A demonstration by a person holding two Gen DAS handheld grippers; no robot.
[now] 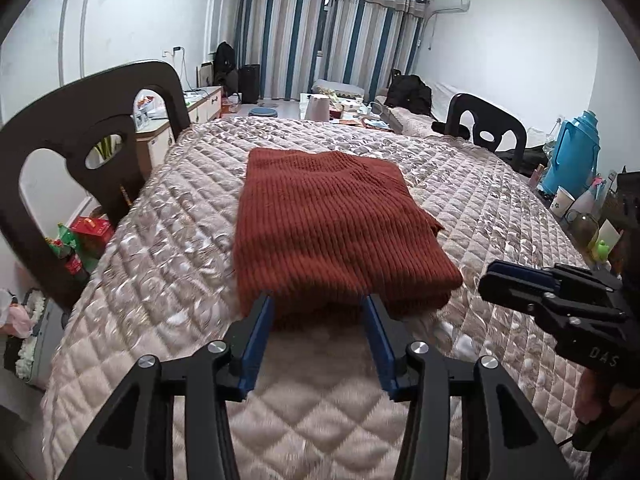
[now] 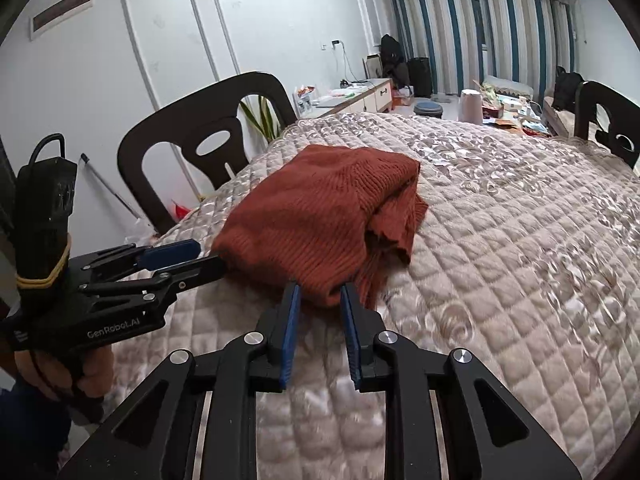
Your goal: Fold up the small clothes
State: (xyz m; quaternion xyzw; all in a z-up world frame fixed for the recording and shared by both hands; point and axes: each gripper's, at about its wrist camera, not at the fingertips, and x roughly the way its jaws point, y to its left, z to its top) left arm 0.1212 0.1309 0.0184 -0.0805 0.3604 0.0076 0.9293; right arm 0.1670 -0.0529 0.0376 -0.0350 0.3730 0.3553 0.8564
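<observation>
A rust-red knitted sweater point(image 1: 332, 224) lies folded into a thick rectangle on the quilted beige table cover point(image 1: 160, 264). My left gripper point(image 1: 318, 300) is open, with its blue fingers at the sweater's near edge, one on each side of the fold. In the right wrist view the sweater point(image 2: 320, 216) shows loose layers on its right side. My right gripper point(image 2: 320, 292) is open, with its tips against the sweater's near corner. The right gripper also shows in the left wrist view point(image 1: 516, 276), and the left gripper in the right wrist view point(image 2: 196, 258).
Dark chairs point(image 1: 92, 140) point(image 1: 486, 124) stand at the table's left and far right. A blue thermos point(image 1: 572, 152), cups and small items crowd the right edge. A kettle point(image 1: 318, 106) and clutter sit beyond the far edge. Bottles and boxes point(image 1: 80, 240) stand on the floor at left.
</observation>
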